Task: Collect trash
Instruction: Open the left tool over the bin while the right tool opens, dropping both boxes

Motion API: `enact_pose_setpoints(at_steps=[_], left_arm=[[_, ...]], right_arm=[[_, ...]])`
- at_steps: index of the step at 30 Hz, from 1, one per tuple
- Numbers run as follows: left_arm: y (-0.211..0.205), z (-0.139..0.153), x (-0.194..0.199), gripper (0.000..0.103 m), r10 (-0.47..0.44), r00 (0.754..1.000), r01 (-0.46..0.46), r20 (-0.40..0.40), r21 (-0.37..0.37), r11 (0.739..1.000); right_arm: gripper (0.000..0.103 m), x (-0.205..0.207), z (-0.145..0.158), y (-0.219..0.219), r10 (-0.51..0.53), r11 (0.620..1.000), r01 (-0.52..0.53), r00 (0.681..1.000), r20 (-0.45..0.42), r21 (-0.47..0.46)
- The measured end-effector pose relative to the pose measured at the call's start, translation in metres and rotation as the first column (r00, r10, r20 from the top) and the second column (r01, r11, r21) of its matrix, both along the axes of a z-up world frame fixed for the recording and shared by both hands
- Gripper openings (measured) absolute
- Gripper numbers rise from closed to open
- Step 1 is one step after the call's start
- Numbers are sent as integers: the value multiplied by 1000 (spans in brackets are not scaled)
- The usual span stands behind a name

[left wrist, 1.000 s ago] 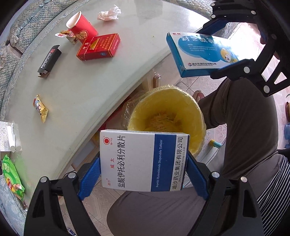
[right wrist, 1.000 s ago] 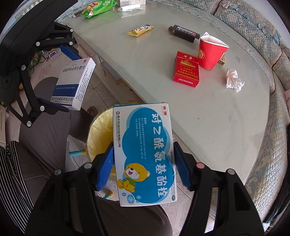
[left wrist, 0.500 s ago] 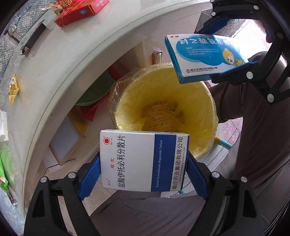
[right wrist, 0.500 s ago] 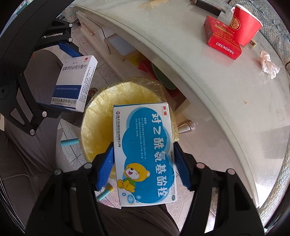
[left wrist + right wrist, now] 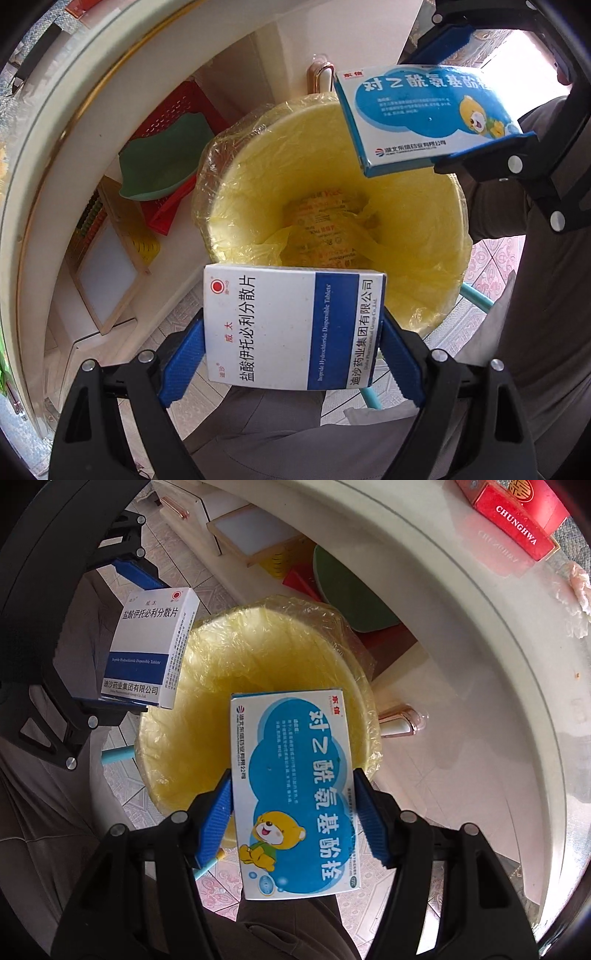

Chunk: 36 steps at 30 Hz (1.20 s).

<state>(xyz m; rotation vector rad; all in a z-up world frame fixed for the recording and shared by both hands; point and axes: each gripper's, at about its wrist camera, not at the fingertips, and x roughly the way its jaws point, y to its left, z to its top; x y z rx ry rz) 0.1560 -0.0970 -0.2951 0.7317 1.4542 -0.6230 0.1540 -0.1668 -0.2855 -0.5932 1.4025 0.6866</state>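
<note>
We hold our left gripper [image 5: 293,345] clamped on a white-and-blue tablet box [image 5: 293,326], its blue pads [image 5: 184,363] pressing the box's two short sides. The box hangs over the near rim of the yellow bin [image 5: 436,206], which is lined with a thin yellow bag [image 5: 229,147]. At the bottom of the bin lies printed packaging [image 5: 325,229], partly under folds of the liner.

Our right gripper [image 5: 297,819] grips a blue-and-white medicine box with a cartoon bear [image 5: 291,794], its pads on the long edges. That box sits above the bin's rim on the side toward the table [image 5: 498,686]. From the left wrist view the same bear box [image 5: 424,118] shows at the upper right, over the far edge of the bin, held in the right gripper [image 5: 491,107]. From the right wrist view the tablet box [image 5: 151,646] appears at the upper left over the opposite rim, held in the left gripper [image 5: 122,627].

On the tabletop a red Chunghwa cigarette pack [image 5: 517,531] lies near the edge, with a crumpled tissue [image 5: 580,590] beside it. Under the table we see a green dustpan-like tray [image 5: 162,162] on a red basket [image 5: 173,122].
</note>
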Motion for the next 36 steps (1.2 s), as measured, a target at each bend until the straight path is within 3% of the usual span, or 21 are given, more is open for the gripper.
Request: enact_pose_setpoints(at_steps=[15, 30, 36], left_arm=[[-5, -40, 6, 85, -13, 1000, 13, -9, 28, 1000], [-6, -54, 15, 86, 23, 1000, -22, -8, 24, 999], [-9, -53, 16, 93, 24, 1000, -24, -16, 12, 1000]], right_arm=[[62, 9, -35, 7, 2, 999, -3, 999, -49, -32], [62, 19, -45, -4, -33, 999, 33, 997, -75, -12], [62, 22, -46, -6, -44, 999, 44, 996, -77, -4]])
